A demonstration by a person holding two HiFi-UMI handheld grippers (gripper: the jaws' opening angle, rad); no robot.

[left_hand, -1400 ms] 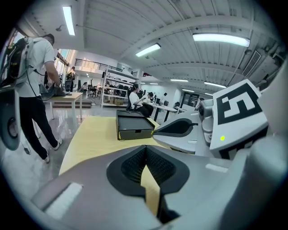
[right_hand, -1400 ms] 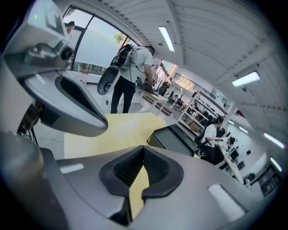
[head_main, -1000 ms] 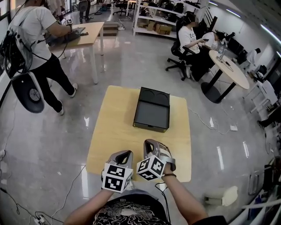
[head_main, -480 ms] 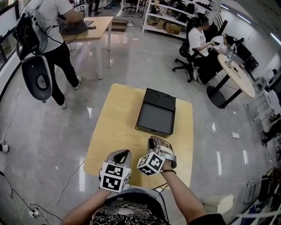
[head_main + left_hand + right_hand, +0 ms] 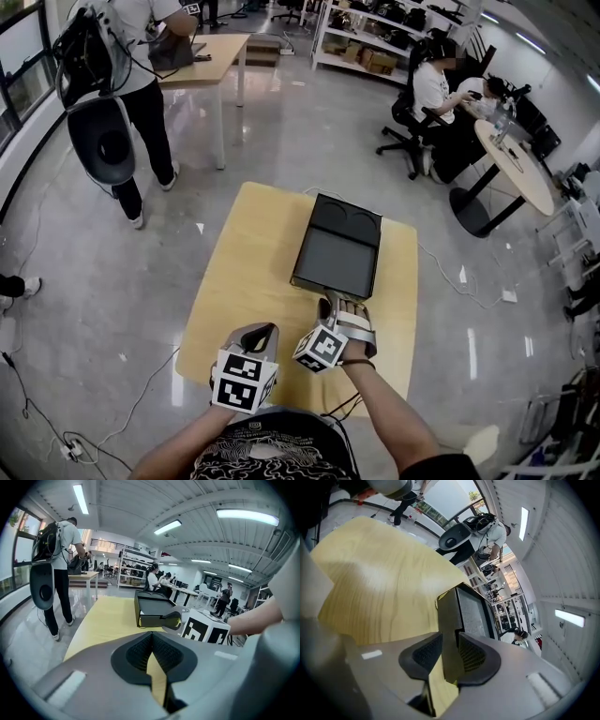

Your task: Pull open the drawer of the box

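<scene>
Black box (image 5: 339,246): one. Wooden counter (image 5: 246,286): one. Standing person with backpack (image 5: 131,56): one. Seated people (image 5: 433,89): two. Round table (image 5: 521,161): one. Rectangular desk (image 5: 220,47): one.

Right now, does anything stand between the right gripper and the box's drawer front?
Nothing visible does. The right gripper, its fingers just opened wider, has the front edge of the box between them.

Bright, even light from ceiling strips (image 5: 243,513) — glare streaks the glossy floor (image 5: 112,281), fisheye edges bend and darken.
</scene>
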